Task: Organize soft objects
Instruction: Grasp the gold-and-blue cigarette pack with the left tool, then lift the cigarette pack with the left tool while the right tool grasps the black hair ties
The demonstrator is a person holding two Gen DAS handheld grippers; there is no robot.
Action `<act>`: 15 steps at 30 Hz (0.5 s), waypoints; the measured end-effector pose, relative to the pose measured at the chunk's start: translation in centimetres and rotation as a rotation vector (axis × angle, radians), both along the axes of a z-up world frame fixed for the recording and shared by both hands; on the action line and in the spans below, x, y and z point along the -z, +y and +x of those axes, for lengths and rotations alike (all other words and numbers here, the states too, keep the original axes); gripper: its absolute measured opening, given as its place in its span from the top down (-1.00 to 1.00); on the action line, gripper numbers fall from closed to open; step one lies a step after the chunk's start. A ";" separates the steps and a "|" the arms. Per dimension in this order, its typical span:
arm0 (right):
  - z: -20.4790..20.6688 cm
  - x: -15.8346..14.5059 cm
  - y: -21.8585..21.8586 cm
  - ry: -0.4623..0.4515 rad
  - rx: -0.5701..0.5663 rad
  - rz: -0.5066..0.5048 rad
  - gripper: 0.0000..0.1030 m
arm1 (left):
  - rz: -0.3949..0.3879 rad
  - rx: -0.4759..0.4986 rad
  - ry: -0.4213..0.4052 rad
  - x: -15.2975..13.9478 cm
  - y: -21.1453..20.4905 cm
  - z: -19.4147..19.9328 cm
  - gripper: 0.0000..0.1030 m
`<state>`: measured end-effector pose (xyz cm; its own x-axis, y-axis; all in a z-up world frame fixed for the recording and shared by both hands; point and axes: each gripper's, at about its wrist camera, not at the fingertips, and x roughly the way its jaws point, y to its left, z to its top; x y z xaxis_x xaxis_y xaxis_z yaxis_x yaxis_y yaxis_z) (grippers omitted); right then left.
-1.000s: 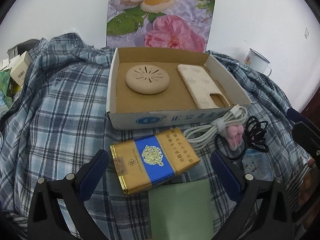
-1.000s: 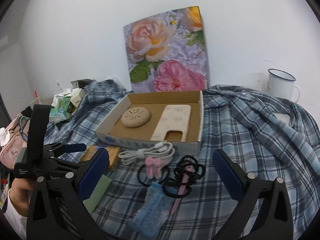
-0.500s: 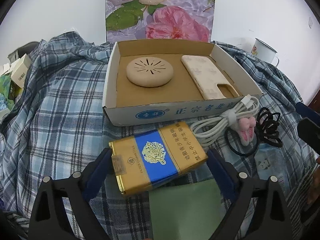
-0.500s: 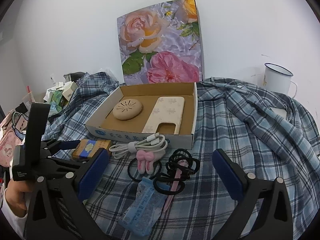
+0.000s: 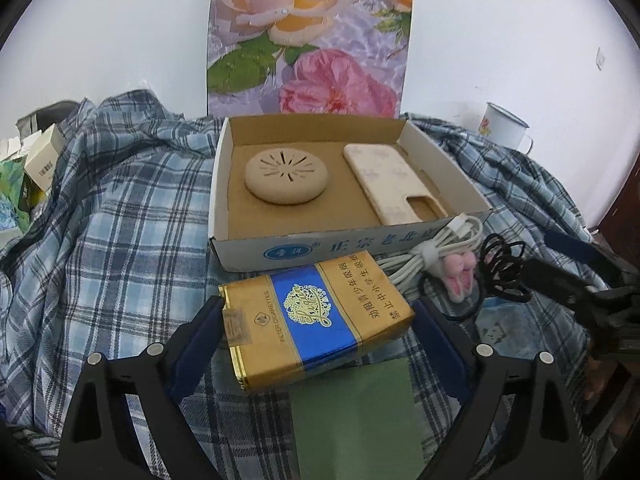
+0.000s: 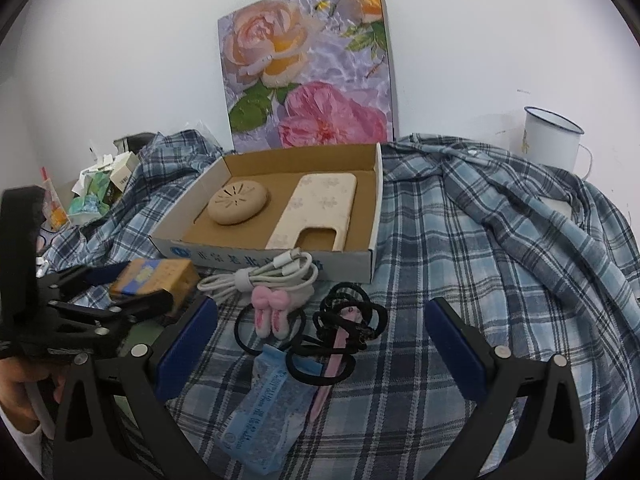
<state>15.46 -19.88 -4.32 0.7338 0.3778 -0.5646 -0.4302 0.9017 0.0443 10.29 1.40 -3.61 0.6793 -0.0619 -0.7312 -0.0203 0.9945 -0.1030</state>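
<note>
My left gripper (image 5: 316,332) is shut on a gold and blue cigarette pack (image 5: 316,312), one finger at each end, and holds it above a green sheet (image 5: 356,416). The pack also shows in the right wrist view (image 6: 154,276). An open cardboard box (image 5: 256,252) holds a round beige disc (image 5: 286,176) and a cream phone case (image 5: 394,182). My right gripper (image 6: 320,344) is open and empty, above black hair ties (image 6: 348,320), a pink bow clip (image 6: 272,312) and a blue packet (image 6: 264,404). A coiled white cable (image 6: 264,276) lies before the box.
A plaid shirt (image 6: 480,248) covers the surface. A floral board (image 6: 308,68) leans on the wall behind the box. A white enamel mug (image 6: 550,138) stands at the back right. Small boxes and clutter (image 6: 100,188) sit at the far left.
My left gripper moved forward, closed on the cigarette pack and lifted it slightly off the cloth. My right gripper moved closer to the hair ties and stayed open.
</note>
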 end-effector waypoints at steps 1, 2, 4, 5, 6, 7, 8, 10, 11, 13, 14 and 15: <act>0.1 0.2 0.0 0.007 0.000 0.000 -1.00 | 0.001 0.002 -0.010 -0.2 0.0 -0.2 -0.82; 0.2 0.3 -0.1 0.014 -0.001 0.003 -1.00 | 0.003 0.003 -0.018 -0.4 -0.1 -0.3 -0.82; 0.5 0.5 -0.2 0.027 -0.003 0.009 -1.00 | 0.005 0.010 -0.033 -0.7 -0.2 -0.7 -0.82; 0.6 0.6 -0.2 0.032 -0.004 0.010 -1.00 | 0.006 0.012 -0.037 -0.8 -0.2 -0.7 -0.82; 0.7 0.7 -0.2 0.040 -0.007 0.010 -0.96 | 0.006 0.015 -0.043 -0.9 -0.2 -0.9 -0.82; 0.9 0.9 -0.2 0.048 -0.009 0.009 -0.92 | 0.006 0.017 -0.046 -0.9 -0.2 -0.9 -0.82; 1.1 1.0 -0.2 0.061 -0.011 0.006 -0.83 | 0.004 0.020 -0.050 -1.0 -0.3 -1.0 -0.82; 1.6 1.3 0.0 0.078 -0.005 -0.002 -0.76 | 0.003 0.025 -0.051 -1.1 -0.2 -1.1 -0.82; 1.8 1.4 0.0 0.083 0.002 -0.011 -0.72 | 0.001 0.028 -0.053 -1.1 -0.2 -1.1 -0.82; 2.3 1.8 0.1 0.103 0.006 -0.020 -0.59 | -0.004 0.030 -0.054 -1.2 -0.1 -1.1 -0.82; 2.5 1.9 0.1 0.111 0.012 -0.024 -0.51 | -0.005 0.029 -0.054 -1.2 -0.2 -1.1 -0.82; 2.7 2.1 0.1 0.123 0.020 -0.028 -0.46 | -0.008 0.029 -0.053 -1.2 -0.2 -1.1 -0.82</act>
<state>18.19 -19.82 -6.40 0.6654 0.3465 -0.6612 -0.4051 0.9116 0.0701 9.15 1.21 -2.43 0.7152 -0.0878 -0.6934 0.0146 0.9937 -0.1107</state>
